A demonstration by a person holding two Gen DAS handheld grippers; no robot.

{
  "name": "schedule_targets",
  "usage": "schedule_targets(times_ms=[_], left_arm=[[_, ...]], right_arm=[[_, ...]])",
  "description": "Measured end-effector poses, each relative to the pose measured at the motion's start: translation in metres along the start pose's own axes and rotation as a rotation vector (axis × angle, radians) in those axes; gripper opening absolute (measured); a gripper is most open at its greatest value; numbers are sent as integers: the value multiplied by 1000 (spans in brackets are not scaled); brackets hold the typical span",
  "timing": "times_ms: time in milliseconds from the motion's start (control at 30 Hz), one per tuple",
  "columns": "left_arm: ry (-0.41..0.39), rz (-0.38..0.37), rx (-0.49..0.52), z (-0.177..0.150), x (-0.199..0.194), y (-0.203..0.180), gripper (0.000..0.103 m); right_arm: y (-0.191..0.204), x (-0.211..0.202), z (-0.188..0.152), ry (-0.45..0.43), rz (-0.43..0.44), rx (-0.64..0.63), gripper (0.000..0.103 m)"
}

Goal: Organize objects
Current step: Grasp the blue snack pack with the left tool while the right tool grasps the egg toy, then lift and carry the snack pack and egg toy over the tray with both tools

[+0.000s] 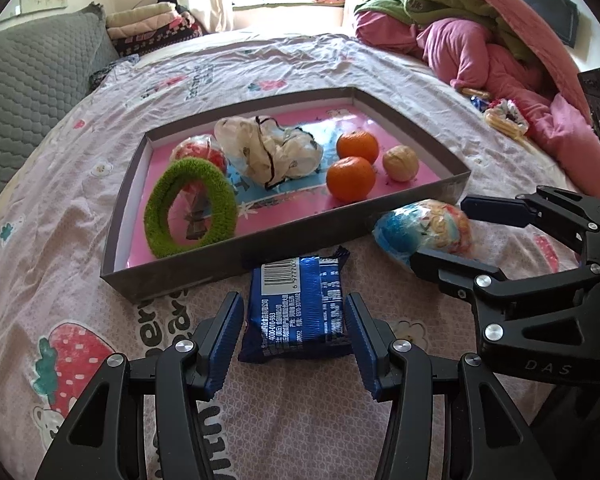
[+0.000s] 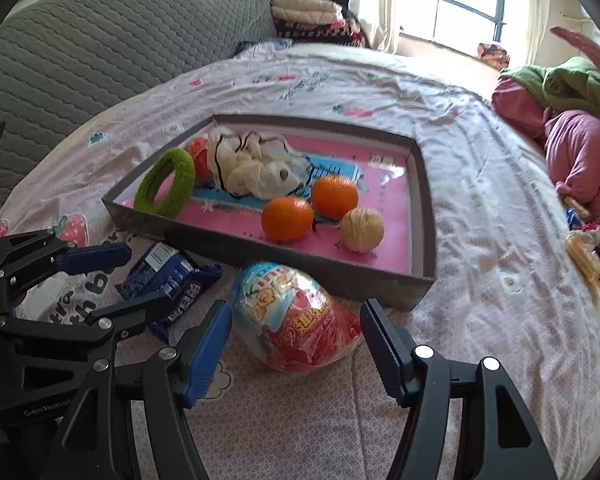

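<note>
A blue snack packet (image 1: pixel 296 312) lies on the bedsheet in front of a grey tray (image 1: pixel 236 256). My left gripper (image 1: pixel 293 308) stands open over it, one blue pad on each side, close to the packet's edges. Right of it rests an egg-shaped toy in a shiny wrapper (image 2: pixel 296 320), also against the tray's (image 2: pixel 300 256) front wall. My right gripper (image 2: pixel 296 306) is open around the egg with gaps on both sides. The tray holds a green fuzzy ring (image 1: pixel 192 208), two oranges (image 1: pixel 350 178), a walnut (image 1: pixel 400 162), a crumpled white bag (image 1: pixel 268 148) and a red wrapped item (image 1: pixel 198 152).
The two grippers are side by side, the right gripper (image 1: pixel 440 230) just right of the left one. Pink and green bedding (image 1: pixel 480 40) is heaped at the far right, with small knitted items (image 1: pixel 504 118) beside it. A grey quilted cushion (image 1: pixel 32 80) borders the left.
</note>
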State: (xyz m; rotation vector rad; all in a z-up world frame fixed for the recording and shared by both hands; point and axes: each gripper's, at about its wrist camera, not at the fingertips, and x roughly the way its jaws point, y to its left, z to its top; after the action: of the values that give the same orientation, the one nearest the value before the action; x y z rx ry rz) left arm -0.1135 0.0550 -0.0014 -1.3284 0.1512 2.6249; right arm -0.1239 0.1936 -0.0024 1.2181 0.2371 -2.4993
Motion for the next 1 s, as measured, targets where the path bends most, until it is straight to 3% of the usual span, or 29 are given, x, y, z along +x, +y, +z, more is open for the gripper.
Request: schedule_targets(times_ms=[467,667,1000], left_arm=[[78,9,-60,7,37,6,59],[71,2,-63,9,39,6,56],[29,-34,-75,9,19,10,53]], right_arm=[[-11,21,6,45,83,27,67],[-15,28,7,64,134,48,63],[-13,10,6,13,130,37,56]])
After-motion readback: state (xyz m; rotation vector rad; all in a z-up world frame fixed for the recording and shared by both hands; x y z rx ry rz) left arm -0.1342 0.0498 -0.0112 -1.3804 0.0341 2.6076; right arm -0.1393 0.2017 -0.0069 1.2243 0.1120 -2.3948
